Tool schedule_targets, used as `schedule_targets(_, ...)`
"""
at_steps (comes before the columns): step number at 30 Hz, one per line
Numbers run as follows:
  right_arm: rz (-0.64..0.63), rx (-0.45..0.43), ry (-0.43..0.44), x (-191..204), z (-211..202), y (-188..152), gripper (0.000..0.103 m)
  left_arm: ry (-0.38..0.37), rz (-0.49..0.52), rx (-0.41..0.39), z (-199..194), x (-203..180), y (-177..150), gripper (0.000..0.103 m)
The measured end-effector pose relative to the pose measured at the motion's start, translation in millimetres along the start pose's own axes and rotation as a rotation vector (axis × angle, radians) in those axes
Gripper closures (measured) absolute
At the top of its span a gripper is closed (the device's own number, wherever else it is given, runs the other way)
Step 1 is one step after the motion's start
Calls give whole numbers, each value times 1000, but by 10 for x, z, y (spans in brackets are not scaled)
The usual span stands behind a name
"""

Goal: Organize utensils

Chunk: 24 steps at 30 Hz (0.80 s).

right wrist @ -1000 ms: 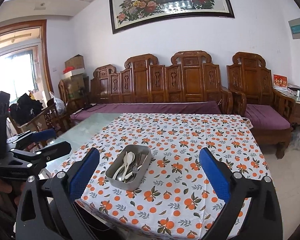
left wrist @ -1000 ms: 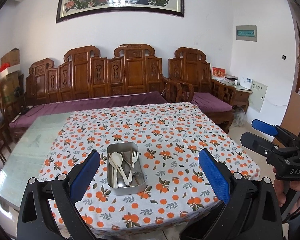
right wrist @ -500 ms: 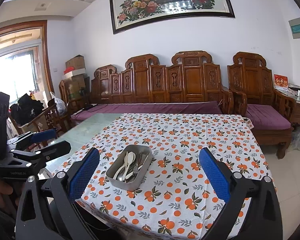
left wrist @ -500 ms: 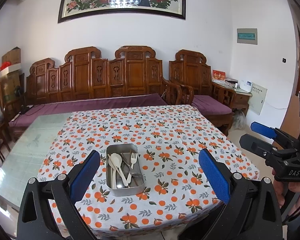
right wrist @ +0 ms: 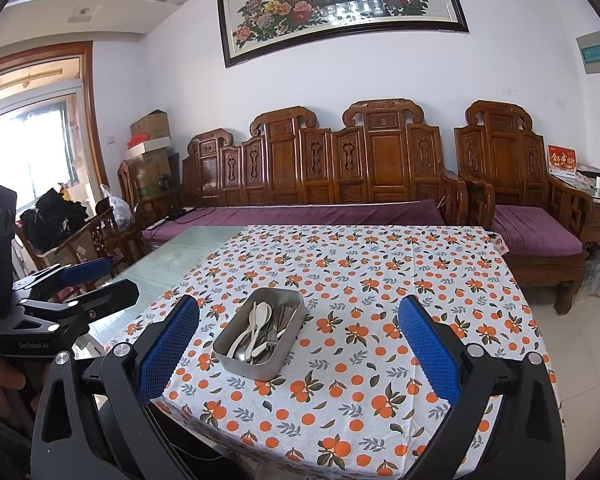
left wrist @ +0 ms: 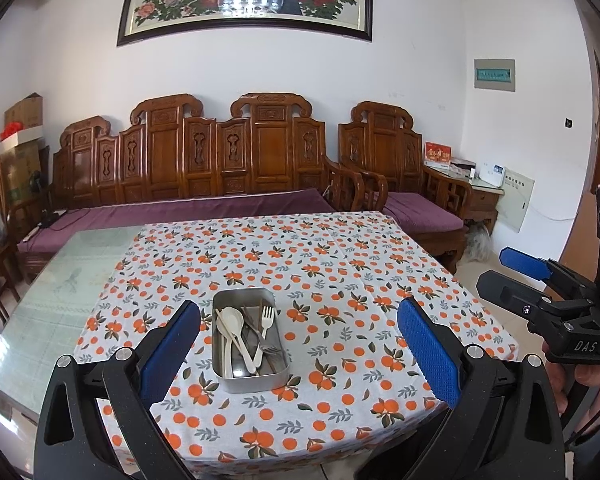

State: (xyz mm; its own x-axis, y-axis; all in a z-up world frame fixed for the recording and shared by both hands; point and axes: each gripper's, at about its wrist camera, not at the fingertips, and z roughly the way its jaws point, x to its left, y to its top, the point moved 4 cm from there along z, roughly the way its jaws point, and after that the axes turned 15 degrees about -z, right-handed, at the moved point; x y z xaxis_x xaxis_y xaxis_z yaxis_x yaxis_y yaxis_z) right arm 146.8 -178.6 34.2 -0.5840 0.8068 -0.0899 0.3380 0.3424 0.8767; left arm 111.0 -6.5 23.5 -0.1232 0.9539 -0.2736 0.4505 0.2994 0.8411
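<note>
Left wrist view: left gripper (left wrist: pixel 298 350) wide open, blue pads far apart, nothing held, hovering at the near edge of the table (left wrist: pixel 72 280). Metal tin (left wrist: pixel 249 338) sits on the orange-print tablecloth (left wrist: pixel 340 280), near the front edge, between the two fingers in frame but closer to the left finger (left wrist: pixel 172 350), not touched by either. Inside the tin: a cream spoon (left wrist: pixel 233 320), a white fork (left wrist: pixel 265 322), darker metal utensils mixed underneath, all lying lengthwise, jumbled. Right gripper (left wrist: pixel 512 274) visible at the right edge, off the table side, well apart from the tin, held by a hand (left wrist: pixel 572 376); its fingers look spread with nothing between them. Right wrist view: right gripper (right wrist: pixel 300 348) also wide open, empty, hovering above the near table edge. Tin (right wrist: pixel 262 334) seen angled, lying between the fingers, nearer the left pad (right wrist: pixel 170 350), no contact. Spoon (right wrist: pixel 260 318) and fork (right wrist: pixel 271 342) rest inside with the other utensils. Left gripper (right wrist: pixel 96 286) shows at the left edge, over the bare glass part of the table, beside and clear of the tin, fingers parted, nothing gripped. Carved wooden bench (right wrist: pixel 340 184) stands behind the table.
</note>
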Motion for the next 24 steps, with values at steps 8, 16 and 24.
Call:
schedule_targets(8, -1, 0, 1, 0, 3, -4, 3, -1, -1, -2, 1, -3, 3, 8)
schedule_targets(16, 2, -4, 0, -4, 0, -4, 3, -3, -3, -4, 0, -5, -2, 8)
schedule_targets(24, 4, -3, 2, 12, 10, -14, 3, 0, -2, -5, -7, -8, -10, 8)
